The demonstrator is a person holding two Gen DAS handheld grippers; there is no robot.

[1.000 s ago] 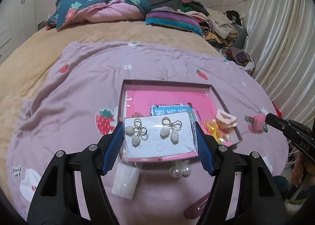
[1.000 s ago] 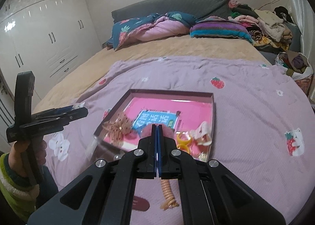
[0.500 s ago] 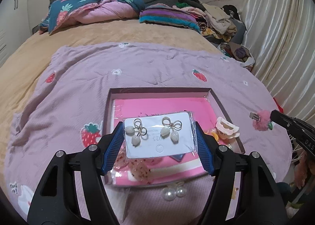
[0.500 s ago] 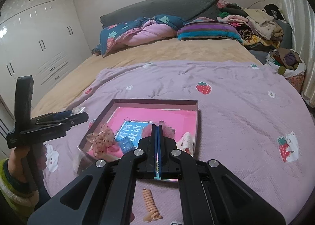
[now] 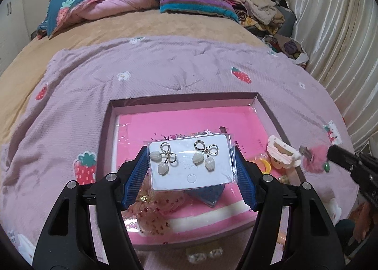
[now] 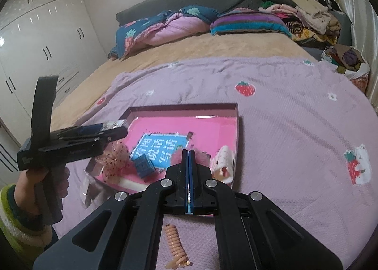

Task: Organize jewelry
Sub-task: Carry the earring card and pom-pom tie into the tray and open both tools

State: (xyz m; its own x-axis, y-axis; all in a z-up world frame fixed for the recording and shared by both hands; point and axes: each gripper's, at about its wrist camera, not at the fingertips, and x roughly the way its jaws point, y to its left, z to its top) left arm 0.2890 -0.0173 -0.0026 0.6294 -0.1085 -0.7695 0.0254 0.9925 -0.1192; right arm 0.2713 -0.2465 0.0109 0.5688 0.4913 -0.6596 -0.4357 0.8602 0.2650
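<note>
My left gripper (image 5: 190, 163) is shut on a white earring card (image 5: 191, 166) in a clear sleeve, with two pairs of gold-bow pearl earrings. It holds the card above the near half of the pink open box (image 5: 179, 104). My right gripper (image 6: 188, 159) is shut on a pink fluffy hair clip (image 6: 176, 156); the clip also shows in the left wrist view (image 5: 315, 160), just past the box's right wall. The box (image 6: 189, 107) holds a blue card (image 6: 160, 149), a sequin bow (image 5: 153, 208), a cream hair claw (image 5: 282, 150) and yellow pieces.
The box lies on a lilac strawberry blanket (image 5: 165, 69) on a bed. Pearl beads (image 5: 203, 252) lie in front of the box. A peach spiral hair tie (image 6: 176, 246) lies under my right gripper. Pillows and clothes are piled at the bed head; curtains hang right.
My left gripper has carried the earring card forward, from the box's near edge to over its inside. My right gripper has moved closer to the box with the fluffy clip.
</note>
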